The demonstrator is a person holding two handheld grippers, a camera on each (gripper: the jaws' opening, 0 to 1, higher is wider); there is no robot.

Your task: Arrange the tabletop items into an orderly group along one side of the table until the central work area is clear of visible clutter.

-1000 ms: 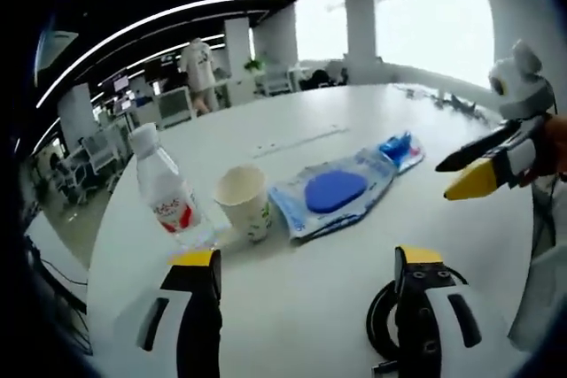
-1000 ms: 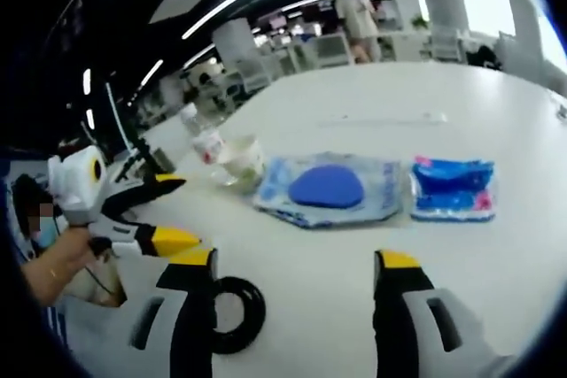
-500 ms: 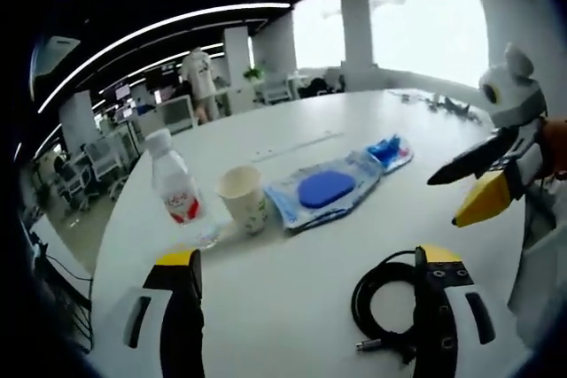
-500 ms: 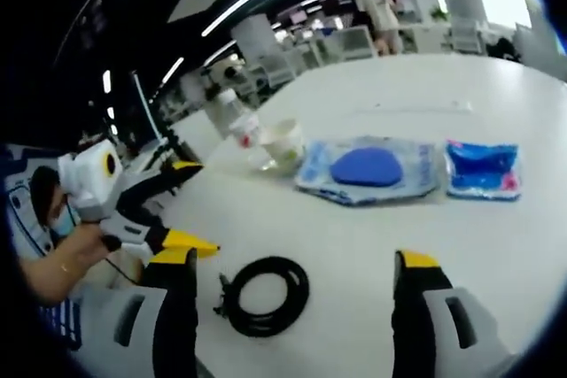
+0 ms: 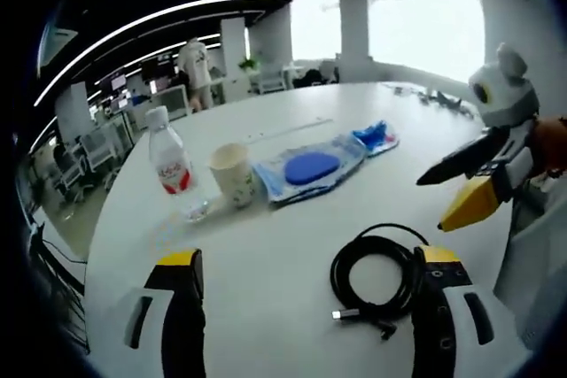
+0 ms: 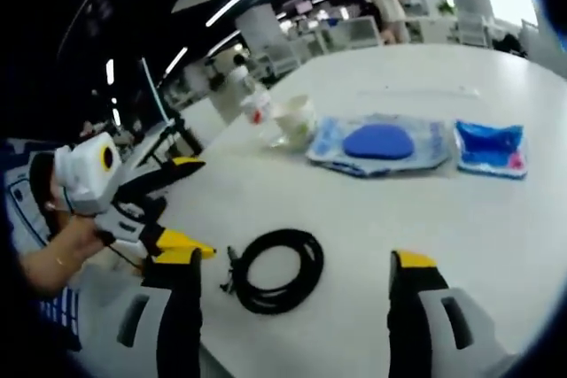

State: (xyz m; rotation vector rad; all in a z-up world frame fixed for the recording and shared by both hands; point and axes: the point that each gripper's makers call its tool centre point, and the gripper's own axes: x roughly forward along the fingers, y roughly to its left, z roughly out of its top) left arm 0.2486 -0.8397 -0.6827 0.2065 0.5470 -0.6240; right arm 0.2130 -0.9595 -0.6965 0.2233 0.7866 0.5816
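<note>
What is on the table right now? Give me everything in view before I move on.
water bottle: one, clear with red label, upright at the far left end of the row
paper cup: one, cream, upright just right of the bottle
clear packet with blue pad: one, blue and clear, lying flat right of the cup
small blue packet: one, blue with pink, flat at the right end of the row
cable: one, black, coiled, near edge, apart from the row
table: one, white
person in the background: one, standing far off among desks
left tool: black and yellow, jaws open, empty
right tool: black and yellow, jaws open, empty
</note>
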